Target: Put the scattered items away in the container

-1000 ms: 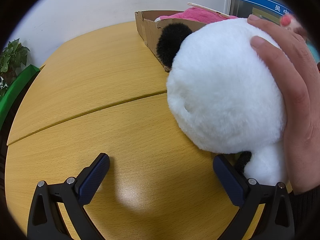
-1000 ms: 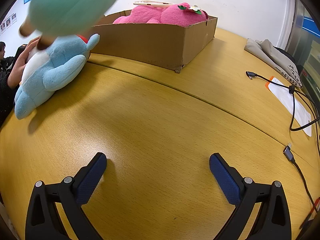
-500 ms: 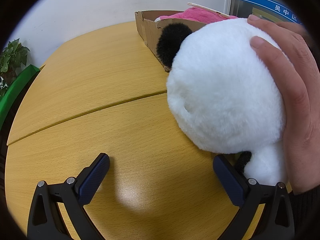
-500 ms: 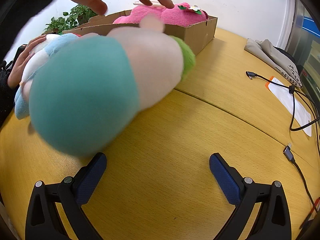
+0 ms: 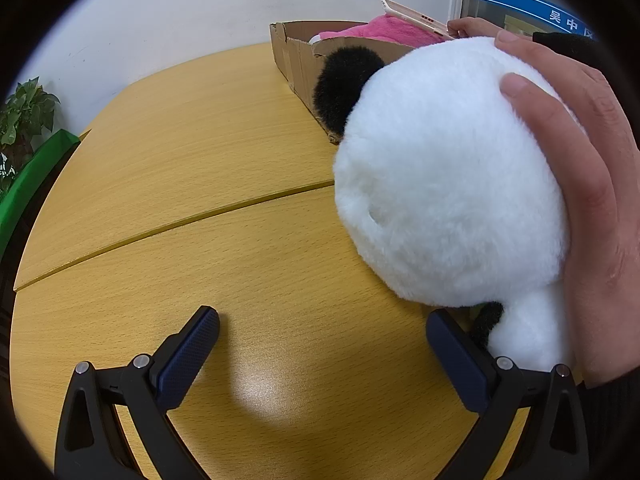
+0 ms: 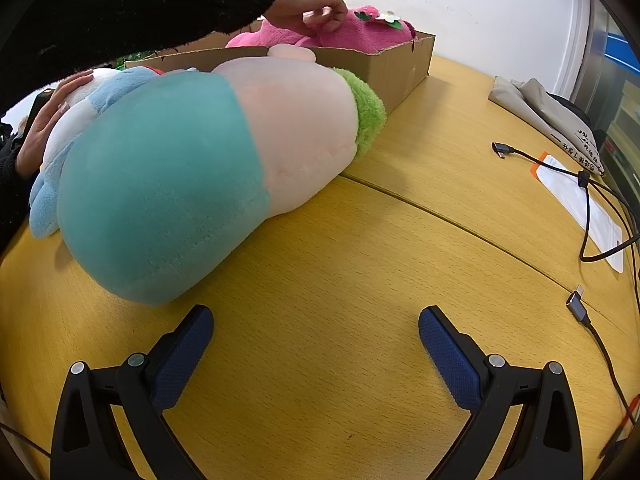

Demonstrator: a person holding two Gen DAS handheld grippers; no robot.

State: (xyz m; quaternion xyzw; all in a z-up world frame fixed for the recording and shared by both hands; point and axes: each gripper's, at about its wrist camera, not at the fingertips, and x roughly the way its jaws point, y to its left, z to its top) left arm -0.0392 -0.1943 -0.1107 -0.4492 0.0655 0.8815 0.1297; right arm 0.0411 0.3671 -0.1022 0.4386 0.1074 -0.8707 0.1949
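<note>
A white plush panda with a black ear stands on the wooden table, held by a bare hand. My left gripper is open and empty, just left of and below the panda. A cardboard box behind it holds a pink plush. In the right wrist view a teal, pink and green plush lies on the table ahead of my open, empty right gripper. A light blue plush lies behind it. The box holds the pink plush, touched by a hand.
A phone is held over the box. Cables, a white paper and a grey bag lie at the table's right. A plant and green panel stand at the far left. A table seam runs across.
The teal, pink and green plush came down from the air and now lies on the table in front of my right gripper. The hand that dropped it moved to the pink plush. Both grippers stayed still.
</note>
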